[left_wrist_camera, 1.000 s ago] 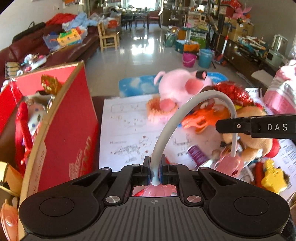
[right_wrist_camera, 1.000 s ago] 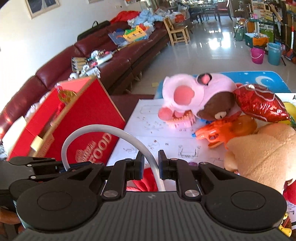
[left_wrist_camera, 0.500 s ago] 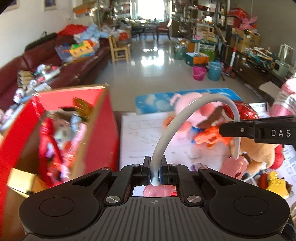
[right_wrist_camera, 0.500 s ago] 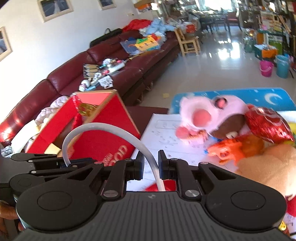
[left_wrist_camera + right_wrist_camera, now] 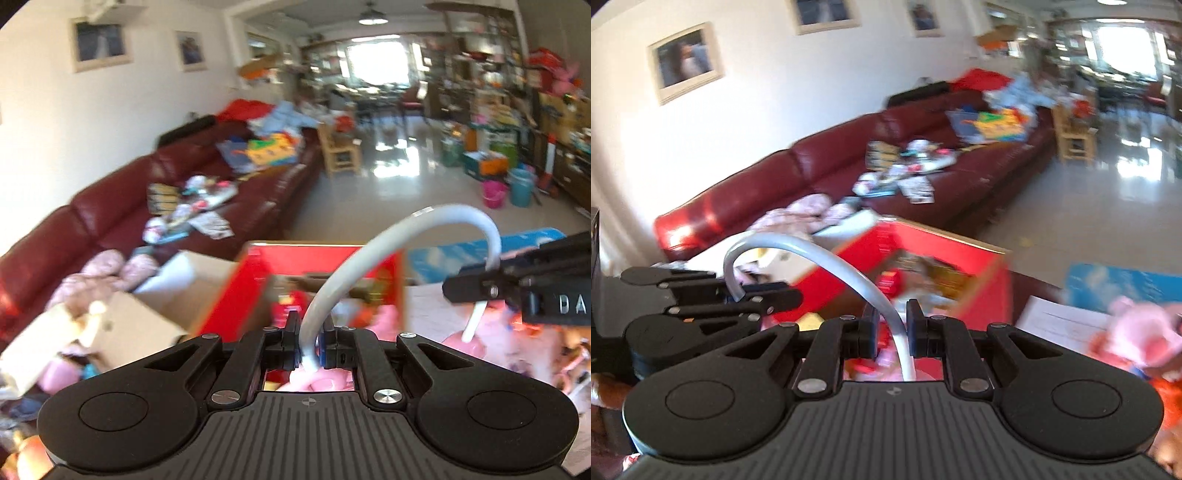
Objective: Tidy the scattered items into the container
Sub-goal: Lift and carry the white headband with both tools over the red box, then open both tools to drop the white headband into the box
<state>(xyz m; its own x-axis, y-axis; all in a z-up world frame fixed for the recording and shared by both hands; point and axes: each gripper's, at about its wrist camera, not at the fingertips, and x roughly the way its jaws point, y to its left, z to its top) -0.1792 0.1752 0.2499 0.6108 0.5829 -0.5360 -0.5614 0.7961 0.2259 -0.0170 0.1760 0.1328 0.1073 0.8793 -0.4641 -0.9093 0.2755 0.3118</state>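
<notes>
I am in the carry step: both jaws are clenched on the grey skipping rope (image 5: 373, 266), left gripper (image 5: 309, 345) and right gripper (image 5: 891, 328). The red box (image 5: 317, 266) is at twelve o'clock; next I release over it.

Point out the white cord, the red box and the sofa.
white cord (image 5: 424, 218), left wrist view, top of its arch
red box (image 5: 993, 295), right wrist view, its outer right wall
sofa (image 5: 827, 158), right wrist view, backrest cushion
</notes>
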